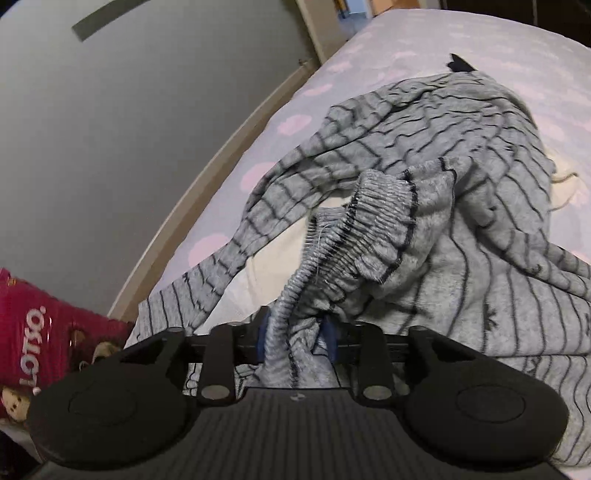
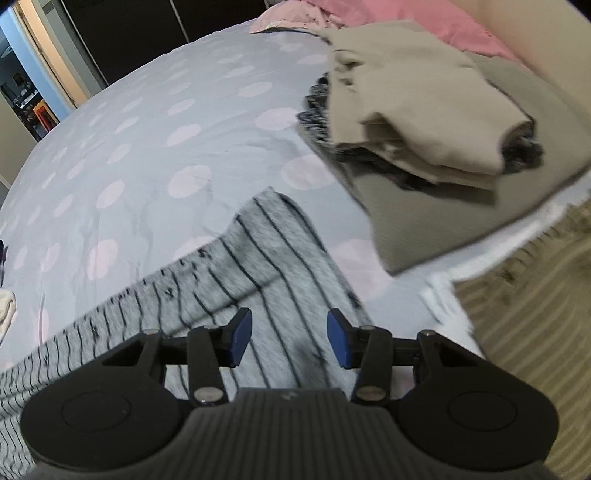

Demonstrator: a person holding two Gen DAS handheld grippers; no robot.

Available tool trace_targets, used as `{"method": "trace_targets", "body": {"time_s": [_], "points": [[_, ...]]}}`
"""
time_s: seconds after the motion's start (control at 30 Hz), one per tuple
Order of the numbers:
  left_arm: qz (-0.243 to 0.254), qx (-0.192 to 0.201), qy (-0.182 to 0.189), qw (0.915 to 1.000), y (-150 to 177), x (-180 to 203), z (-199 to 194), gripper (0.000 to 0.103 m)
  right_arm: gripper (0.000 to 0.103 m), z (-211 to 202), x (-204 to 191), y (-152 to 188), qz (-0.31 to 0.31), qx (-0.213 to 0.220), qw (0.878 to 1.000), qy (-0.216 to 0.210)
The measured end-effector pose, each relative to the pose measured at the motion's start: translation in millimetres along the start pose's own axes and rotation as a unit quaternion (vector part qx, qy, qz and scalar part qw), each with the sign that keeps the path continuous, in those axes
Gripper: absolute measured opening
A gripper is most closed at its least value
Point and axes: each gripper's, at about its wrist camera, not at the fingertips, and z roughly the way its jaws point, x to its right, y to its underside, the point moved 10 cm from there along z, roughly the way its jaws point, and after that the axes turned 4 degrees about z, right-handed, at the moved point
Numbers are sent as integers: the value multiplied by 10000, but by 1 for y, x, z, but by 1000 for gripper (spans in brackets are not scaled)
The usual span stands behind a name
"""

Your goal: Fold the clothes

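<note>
Now your left gripper (image 1: 295,338) points down at the grey striped pyjama trousers (image 1: 424,229), which lie crumpled on the bed sheet (image 1: 295,96), a light grey sheet with pale pink dots. A bunch of the fabric, just below the ribbed elastic waistband (image 1: 354,240), passes between the two blue pads (image 1: 328,338), and both pads are half hidden by the cloth. It seems the pads hold this bunch, but you cannot tell for sure if they press it or only stand around it. A white garment (image 1: 565,181) looks out from under the trousers at the right, and one more pale piece shows under the waistband. At the left edge, beside the bed, is a red Lotto bag (image 1: 33,325).

Your right gripper (image 2: 290,341) has its jaws apart, with nothing between them. It hangs over a flat part of the same striped trousers (image 2: 258,266), and the pads do not touch the cloth. Further on the sheet (image 2: 147,147), well apart from the gripper, sits a stack of folded clothes: a beige garment (image 2: 424,110) on top, a dark speckled one (image 2: 314,107) under it, and an olive-brown one (image 2: 461,221) at the bottom. Pink bedding (image 2: 388,18) lies behind the stack. A striped rug (image 2: 535,295) is at the right, beside the bed.
</note>
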Motion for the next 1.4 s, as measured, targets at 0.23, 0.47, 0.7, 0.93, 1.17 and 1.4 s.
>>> {"method": "trace_targets", "body": {"time_s": [0.23,0.47,0.7,0.93,1.17,1.4], "points": [[319,-102,-73,9994,5,7,17,34,48,35,-43,-27,-146,-52,9998,-80],[438,-182,-62,9989,6,8,29,37,46,79,-70,-39,-297,-311,9991,36],[575,-198,-66,9981,5,12,36,37,1,126,-58,-34,-902,-667,9912,704],[640,-237,-111,9976,1,15,43,37,7,97,-51,-69,-473,-75,9985,280],[672,-219,-106,9974,2,16,40,37,34,64,-26,-62,-259,42,9994,240],[836,-69,-201,9963,3,16,29,37,35,30,8,-18,-515,-76,9976,446]]}}
